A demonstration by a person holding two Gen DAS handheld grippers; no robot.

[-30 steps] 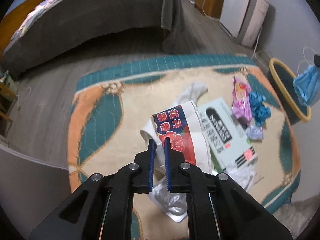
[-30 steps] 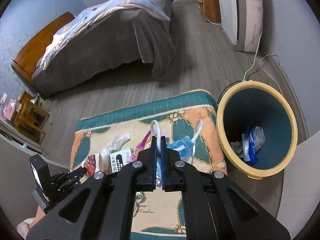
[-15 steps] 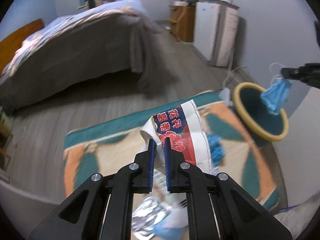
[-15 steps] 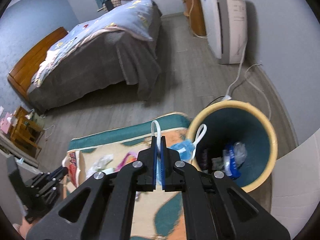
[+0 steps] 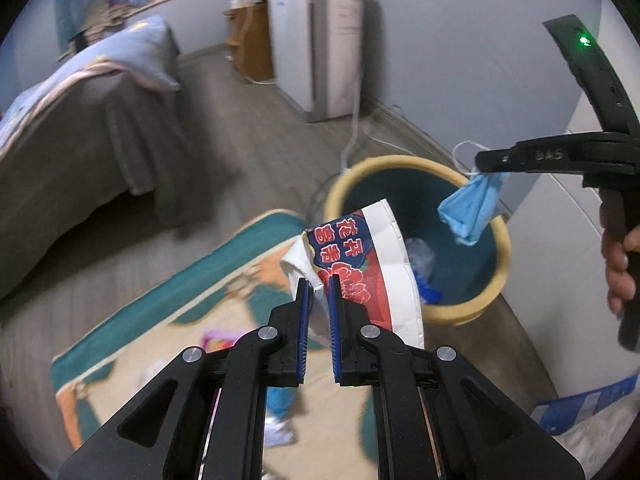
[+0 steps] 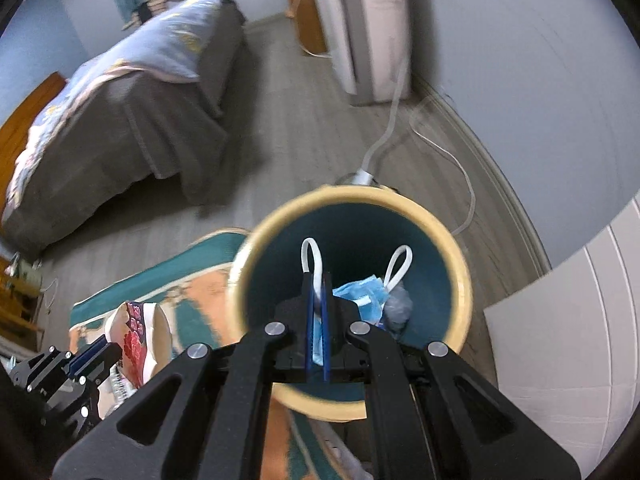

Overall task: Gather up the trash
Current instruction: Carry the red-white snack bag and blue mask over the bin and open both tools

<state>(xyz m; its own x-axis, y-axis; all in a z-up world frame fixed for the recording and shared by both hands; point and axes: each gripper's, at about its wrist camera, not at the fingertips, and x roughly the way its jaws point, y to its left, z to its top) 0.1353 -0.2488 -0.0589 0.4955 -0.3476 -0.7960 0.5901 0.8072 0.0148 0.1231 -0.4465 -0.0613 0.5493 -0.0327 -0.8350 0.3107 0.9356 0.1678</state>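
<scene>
Right hand-held gripper (image 6: 316,280) pinching blue mask (image 6: 362,292) over bin (image 6: 464,276); left hand-held gripper (image 5: 318,284) clamping wrapper (image 5: 376,264)

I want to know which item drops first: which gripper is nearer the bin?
Right. The right gripper holds the blue mask directly over the bin opening. The left gripper, clamping the red-and-white wrapper, is short of the rim, above the rug.

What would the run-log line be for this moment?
left tongs: shut on red-and-white wrapper | right tongs: shut on blue face mask, above the bin | bin: already holds trash
</scene>
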